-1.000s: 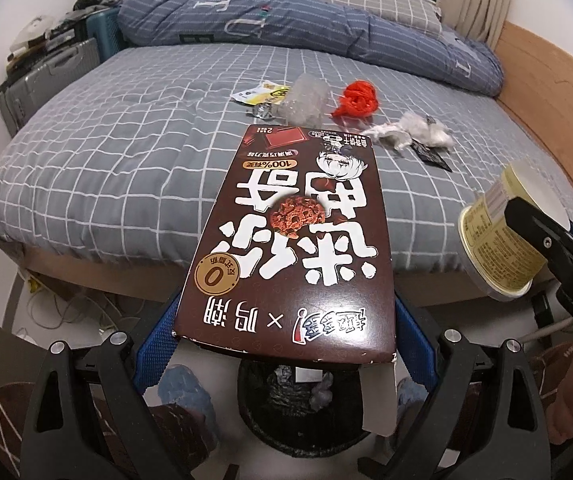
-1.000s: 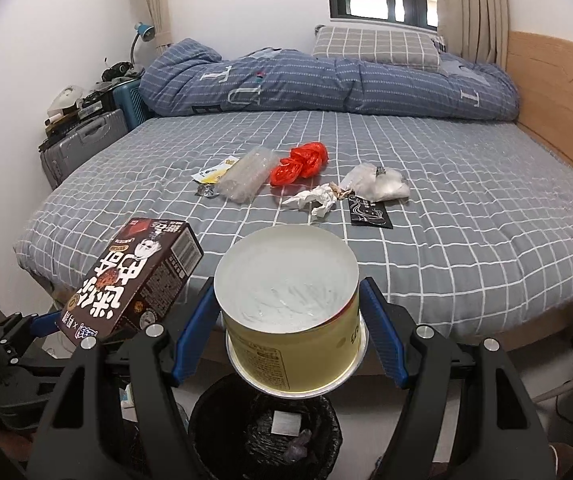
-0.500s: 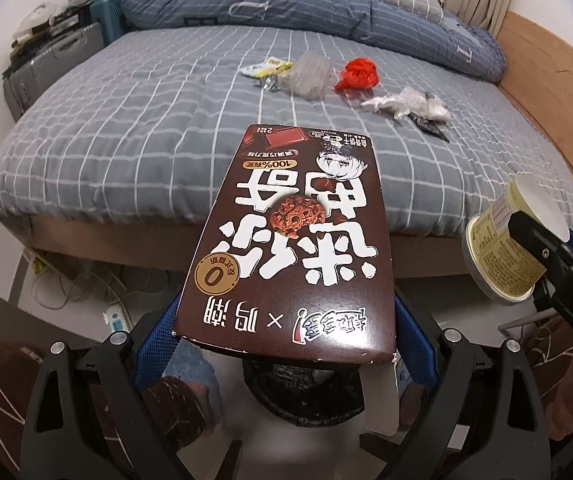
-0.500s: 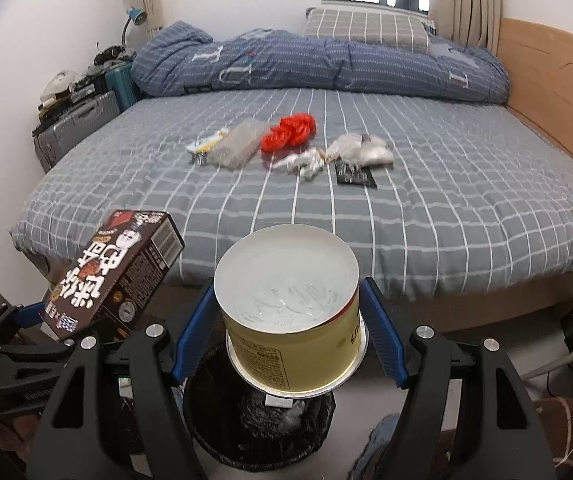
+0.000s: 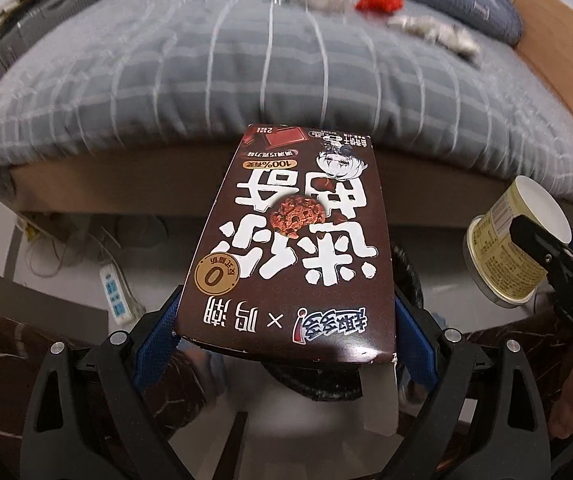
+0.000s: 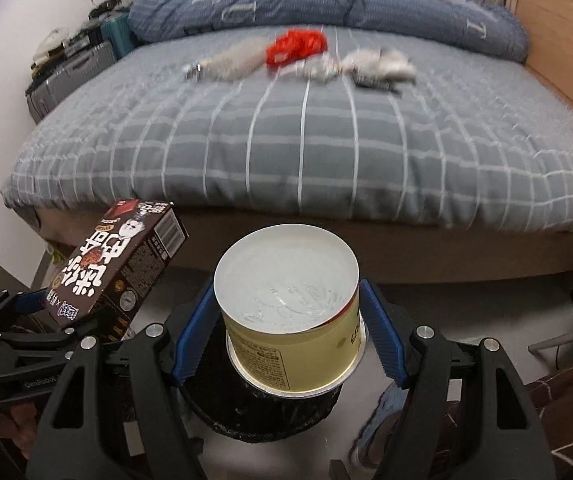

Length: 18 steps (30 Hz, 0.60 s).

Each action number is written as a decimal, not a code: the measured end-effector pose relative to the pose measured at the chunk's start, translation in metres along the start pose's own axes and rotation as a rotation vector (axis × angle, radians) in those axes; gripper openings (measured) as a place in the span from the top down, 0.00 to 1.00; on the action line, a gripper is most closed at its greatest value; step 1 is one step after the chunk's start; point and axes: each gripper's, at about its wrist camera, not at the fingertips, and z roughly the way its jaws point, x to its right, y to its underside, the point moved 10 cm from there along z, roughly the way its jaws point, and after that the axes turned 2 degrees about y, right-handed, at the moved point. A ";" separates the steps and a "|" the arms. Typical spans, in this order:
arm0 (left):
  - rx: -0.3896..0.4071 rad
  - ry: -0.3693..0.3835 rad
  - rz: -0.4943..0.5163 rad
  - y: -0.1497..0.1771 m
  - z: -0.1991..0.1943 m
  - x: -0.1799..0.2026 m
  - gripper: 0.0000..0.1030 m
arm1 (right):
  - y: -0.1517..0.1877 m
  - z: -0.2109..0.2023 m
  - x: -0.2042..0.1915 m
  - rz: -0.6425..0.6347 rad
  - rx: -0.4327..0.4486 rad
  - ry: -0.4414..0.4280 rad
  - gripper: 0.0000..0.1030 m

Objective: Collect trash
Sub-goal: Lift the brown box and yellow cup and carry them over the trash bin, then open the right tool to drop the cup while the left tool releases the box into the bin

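Left gripper (image 5: 284, 322) clamped on brown printed cardboard box (image 5: 292, 240); right gripper (image 6: 286, 334) on yellow paper cup (image 6: 292, 320). Risk: missing the seemingly narrow black bin (image 6: 270, 412).

Glossy cardboard box (image 5: 290, 248); paper cup (image 6: 290, 312); checked cloth bedspread (image 6: 306, 148).
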 end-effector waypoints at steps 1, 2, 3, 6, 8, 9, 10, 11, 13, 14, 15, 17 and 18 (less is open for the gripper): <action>-0.010 0.001 -0.001 0.001 0.005 0.000 0.12 | 0.003 0.007 -0.001 -0.002 -0.012 -0.003 0.34; -0.017 0.003 -0.001 0.001 0.010 0.001 0.12 | 0.004 0.010 -0.001 -0.003 -0.019 -0.005 0.34; -0.023 0.006 0.001 0.001 0.016 0.002 0.12 | 0.006 0.016 -0.003 -0.006 -0.028 -0.010 0.34; -0.039 -0.002 0.001 0.002 0.030 0.001 0.12 | 0.010 0.034 -0.008 -0.018 -0.057 -0.015 0.34; -0.057 -0.002 -0.009 0.004 0.041 -0.001 0.12 | 0.013 0.048 -0.011 -0.030 -0.083 -0.014 0.34; -0.061 -0.005 -0.012 0.004 0.044 -0.003 0.12 | 0.015 0.052 -0.012 -0.032 -0.091 -0.015 0.34; -0.065 -0.008 -0.014 0.003 0.046 -0.005 0.12 | 0.017 0.059 -0.014 -0.033 -0.106 -0.018 0.34; -0.067 -0.012 -0.018 0.003 0.048 -0.006 0.12 | 0.019 0.064 -0.016 -0.035 -0.118 -0.021 0.34; -0.072 -0.022 -0.031 0.004 0.052 -0.015 0.12 | 0.021 0.071 -0.018 -0.035 -0.133 -0.026 0.34; -0.075 -0.025 -0.039 0.006 0.053 -0.019 0.12 | 0.022 0.074 -0.021 -0.036 -0.140 -0.031 0.34; -0.081 -0.030 -0.049 0.009 0.056 -0.022 0.12 | 0.023 0.078 -0.024 -0.040 -0.148 -0.033 0.34; -0.090 -0.035 -0.058 0.010 0.059 -0.026 0.12 | 0.025 0.083 -0.030 -0.048 -0.163 -0.043 0.34; -0.093 -0.038 -0.063 0.011 0.060 -0.030 0.12 | 0.025 0.085 -0.032 -0.052 -0.164 -0.046 0.33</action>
